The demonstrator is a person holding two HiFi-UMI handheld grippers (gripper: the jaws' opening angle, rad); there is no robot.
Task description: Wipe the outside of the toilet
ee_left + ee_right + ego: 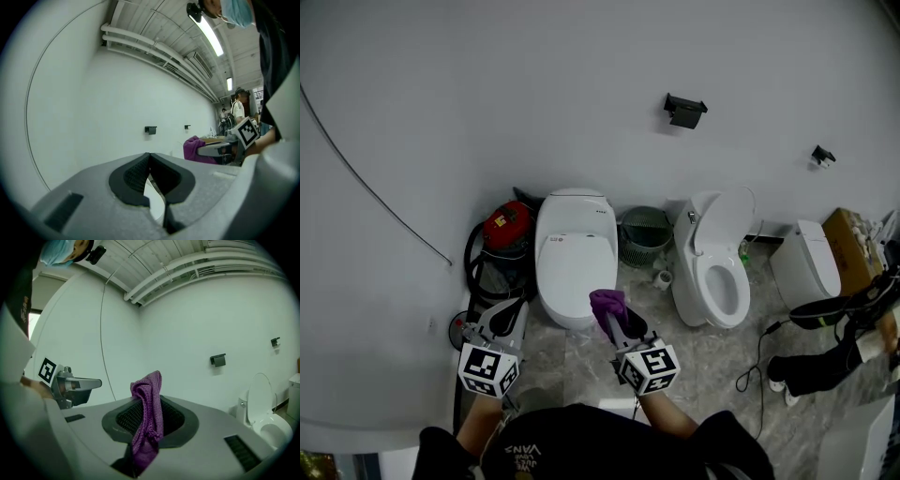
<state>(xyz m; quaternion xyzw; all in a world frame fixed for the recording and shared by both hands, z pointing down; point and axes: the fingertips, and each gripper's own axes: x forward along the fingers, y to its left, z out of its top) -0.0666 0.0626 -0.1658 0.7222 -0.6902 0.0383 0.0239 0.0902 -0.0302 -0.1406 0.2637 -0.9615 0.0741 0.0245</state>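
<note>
In front of the closed toilet [574, 253], nearest the person, the right gripper [617, 321] is clamped on a purple cloth [607, 302]. The cloth stands up past the jaw tips, by the toilet's front right edge. Whether it touches the porcelain I cannot tell. The left gripper [510, 311] sits off the toilet's front left corner, its jaws together at the tips with nothing between them.

The step in hand looks like bringing the cloth onto the shell. To do it well, lead with the free bunch of cloth so that fabric meets the porcelain, not the hard jaw tips. Press lightly and run long, overlapping strokes from the lid's front down the curved sides. The empty left gripper is best kept out of that path.

Just left of the toilet stands a red vacuum [507, 228] with its hose, and just right a wire bin [644, 234]. Both look close enough to crowd side strokes. Farther right of the toilet, a second toilet [717, 281] stands with its lid up.
</note>
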